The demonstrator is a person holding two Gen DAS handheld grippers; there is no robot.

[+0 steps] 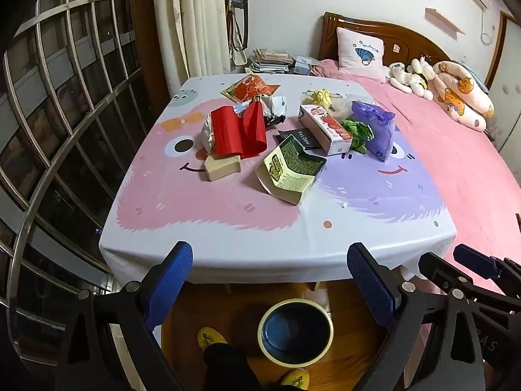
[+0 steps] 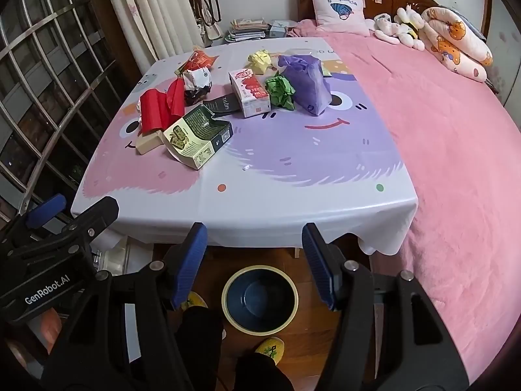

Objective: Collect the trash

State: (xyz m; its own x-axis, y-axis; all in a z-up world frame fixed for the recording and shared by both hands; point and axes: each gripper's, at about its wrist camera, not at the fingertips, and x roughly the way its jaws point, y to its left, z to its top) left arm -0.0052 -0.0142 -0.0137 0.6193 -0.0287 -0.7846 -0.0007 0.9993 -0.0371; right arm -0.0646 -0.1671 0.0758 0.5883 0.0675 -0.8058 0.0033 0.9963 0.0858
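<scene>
- The trash lies in a loose cluster on the far half of the table [image 1: 228, 238], in the upper middle of both views.
- Nearest the camera is an open green-and-cream carton [image 1: 289, 171], tipped on its side, its flap raised.
- Just left of it a folded red sheet [image 1: 239, 132] drapes over a silvery wrapper and partly covers a small beige box [image 1: 223, 166].
- Behind the red sheet sit a crumpled white-and-dark foil bag [image 1: 275, 110] and, further back, an orange-red snack packet [image 1: 250, 89].
- Right of the carton a white-and-red box [image 1: 325, 128] lies lengthwise over a black card [image 1: 301, 137].
- Beside that box is a green paper ball [image 1: 358, 132], touching a purple plastic bag [image 1: 377, 127]; a yellow paper ball [image 1: 320, 97] lies behind them.
- The table wears a cartoon-monster cloth in pink and purple; a pink bed [image 2: 456, 137] adjoins it on the right side of the frame.
- A dark blue bin with a cream rim [image 1: 327, 314] stands on the wooden floor below the table's near edge, bottom centre, with nothing visible in it.
- The left gripper [image 1: 270, 277] hangs before the table edge, jaws spread wide with nothing between them.
- The right gripper [image 2: 255, 257] is likewise apart and empty, over the bin.
- Yellow slippers and dark trouser legs show at the bottom edge.
</scene>
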